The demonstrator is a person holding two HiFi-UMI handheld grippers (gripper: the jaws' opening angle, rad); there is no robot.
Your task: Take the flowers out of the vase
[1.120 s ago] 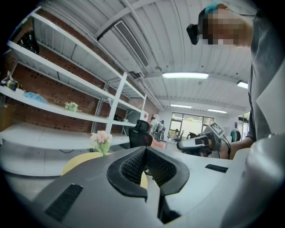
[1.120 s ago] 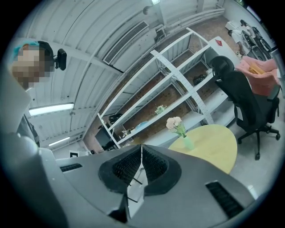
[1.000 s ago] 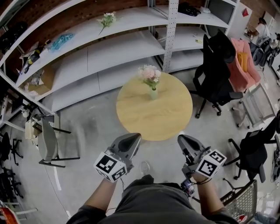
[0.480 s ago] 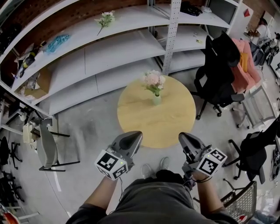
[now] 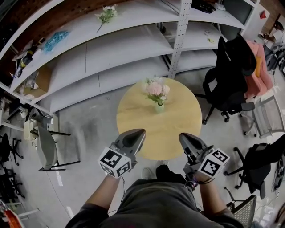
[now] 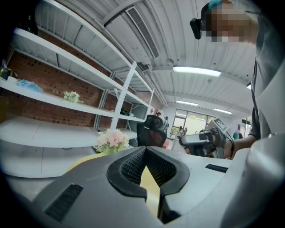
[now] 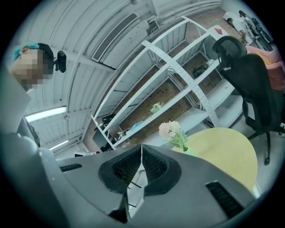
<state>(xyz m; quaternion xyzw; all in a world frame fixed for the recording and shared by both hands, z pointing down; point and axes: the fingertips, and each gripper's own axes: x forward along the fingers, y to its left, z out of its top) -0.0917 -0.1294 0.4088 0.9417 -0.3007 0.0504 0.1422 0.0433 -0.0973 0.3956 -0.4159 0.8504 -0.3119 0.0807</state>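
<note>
A bunch of pale pink flowers (image 5: pixel 156 89) stands upright in a small green vase (image 5: pixel 159 107) on the far half of a round wooden table (image 5: pixel 178 129). The same flowers (image 6: pixel 111 139) show ahead in the left gripper view, and the flowers (image 7: pixel 171 131) show ahead in the right gripper view too. My left gripper (image 5: pixel 138 133) hangs over the table's near left edge, shut and empty. My right gripper (image 5: pixel 182 136) hangs over the near right edge, also shut and empty. Both point toward the vase, well short of it.
White shelving (image 5: pixel 111 44) runs behind the table, with another flower sprig (image 5: pixel 106 13) and clutter on it. A black office chair (image 5: pixel 229 75) stands right of the table, a grey chair (image 5: pixel 46 149) to the left. My legs and shoes (image 5: pixel 156 171) are at the table's near edge.
I have walked closer to the table. Both grippers moved forward together and now reach over its near edge. The jaws stayed shut.
</note>
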